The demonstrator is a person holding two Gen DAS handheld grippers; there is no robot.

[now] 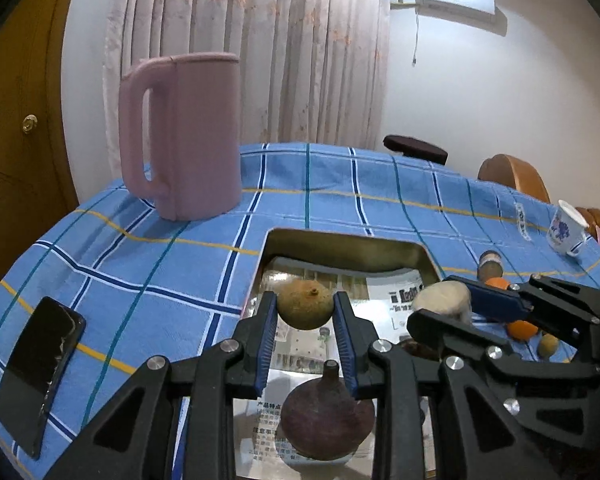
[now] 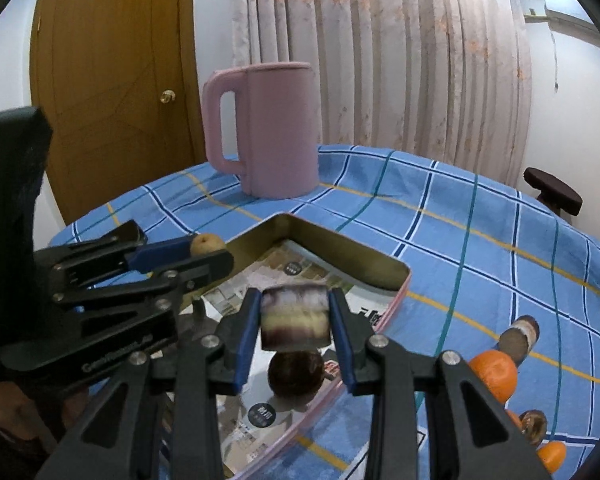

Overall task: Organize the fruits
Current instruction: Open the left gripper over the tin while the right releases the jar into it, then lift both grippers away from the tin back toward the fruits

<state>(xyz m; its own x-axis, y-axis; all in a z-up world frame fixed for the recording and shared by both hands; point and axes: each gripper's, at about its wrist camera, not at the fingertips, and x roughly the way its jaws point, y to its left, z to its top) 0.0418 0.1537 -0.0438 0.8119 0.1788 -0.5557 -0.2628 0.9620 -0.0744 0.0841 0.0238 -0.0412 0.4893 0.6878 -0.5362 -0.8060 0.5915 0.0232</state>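
Note:
My left gripper [image 1: 305, 305] is shut on a round brownish-green fruit [image 1: 305, 312] above the metal tray [image 1: 340, 245]. Below it, a dark purple fig-shaped fruit [image 1: 327, 416] lies on the tray's paper lining. My right gripper [image 2: 296, 314] is shut on a cut fruit piece [image 2: 296, 320] with purple and cream bands, also over the tray [image 2: 340, 250]. Under that piece sits a dark purple fruit [image 2: 296, 376]. Each gripper shows in the other's view: the right gripper [image 1: 444, 300] beside the left, the left gripper [image 2: 210, 252] to the left of the right.
Oranges [image 2: 494, 374] and small brown fruits [image 2: 520, 338] lie on the blue checked cloth right of the tray. A tall pink jug [image 1: 188, 136] stands behind it. A dark phone [image 1: 40, 368] lies at the left, and a white flowered cup [image 1: 566, 234] at the far right.

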